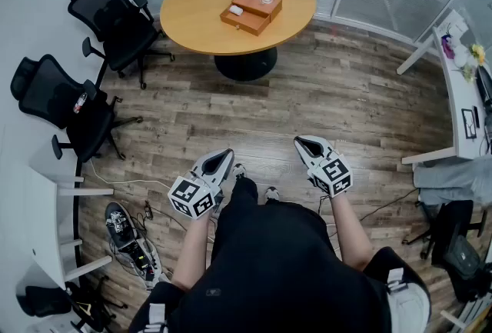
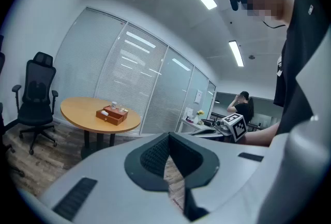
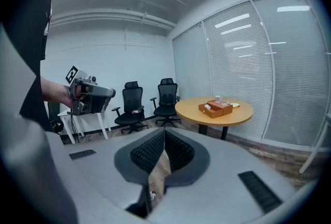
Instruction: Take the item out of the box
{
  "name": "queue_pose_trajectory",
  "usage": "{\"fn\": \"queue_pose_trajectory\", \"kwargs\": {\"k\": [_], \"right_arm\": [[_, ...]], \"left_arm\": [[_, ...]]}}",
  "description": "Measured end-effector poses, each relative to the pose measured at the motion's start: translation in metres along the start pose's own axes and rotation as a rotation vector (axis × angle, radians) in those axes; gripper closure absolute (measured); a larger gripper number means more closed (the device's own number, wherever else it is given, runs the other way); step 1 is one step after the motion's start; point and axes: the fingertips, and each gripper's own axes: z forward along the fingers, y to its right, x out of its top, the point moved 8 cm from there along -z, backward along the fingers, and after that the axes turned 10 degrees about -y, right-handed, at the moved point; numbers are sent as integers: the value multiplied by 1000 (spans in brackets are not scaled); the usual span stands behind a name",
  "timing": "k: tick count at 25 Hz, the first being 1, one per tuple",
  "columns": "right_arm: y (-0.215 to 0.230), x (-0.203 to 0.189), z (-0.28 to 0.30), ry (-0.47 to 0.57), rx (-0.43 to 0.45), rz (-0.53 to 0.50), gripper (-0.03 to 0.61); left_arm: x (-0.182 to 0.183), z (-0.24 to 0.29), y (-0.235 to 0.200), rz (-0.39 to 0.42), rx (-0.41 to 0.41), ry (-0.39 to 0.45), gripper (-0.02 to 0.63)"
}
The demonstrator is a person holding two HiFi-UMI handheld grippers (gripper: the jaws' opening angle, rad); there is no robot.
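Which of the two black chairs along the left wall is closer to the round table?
The chair at the head view's top left, beside the round table; the other chair stands farther down the wall.

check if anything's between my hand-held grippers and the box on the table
Nothing visible. Only bare wood floor lies between the left hand-held gripper, the right hand-held gripper and the round table where the wooden box sits. The two office chairs stand off to the left, clear of that path.

Operator wears a black short-sleeved top [image 1: 277, 262]. The left gripper [image 1: 222, 157] and right gripper [image 1: 307, 144] are alike: pale grey moulded shells, dark ribbed pads [image 3: 147, 151], each carrying a cube [image 1: 192, 197] of black-and-white square markers.
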Motion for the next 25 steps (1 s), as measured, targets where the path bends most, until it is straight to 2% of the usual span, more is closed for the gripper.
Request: {"fn": "queue_pose_trajectory", "kwargs": {"k": [15,25], "right_arm": [[-1,29,41,-27,-6,-47,572],[7,52,68,-19,-46,6,572]], "left_arm": [[9,-7,-52,-28,-1,2,607],[33,9,-100,-21,-51,11,607]]}}
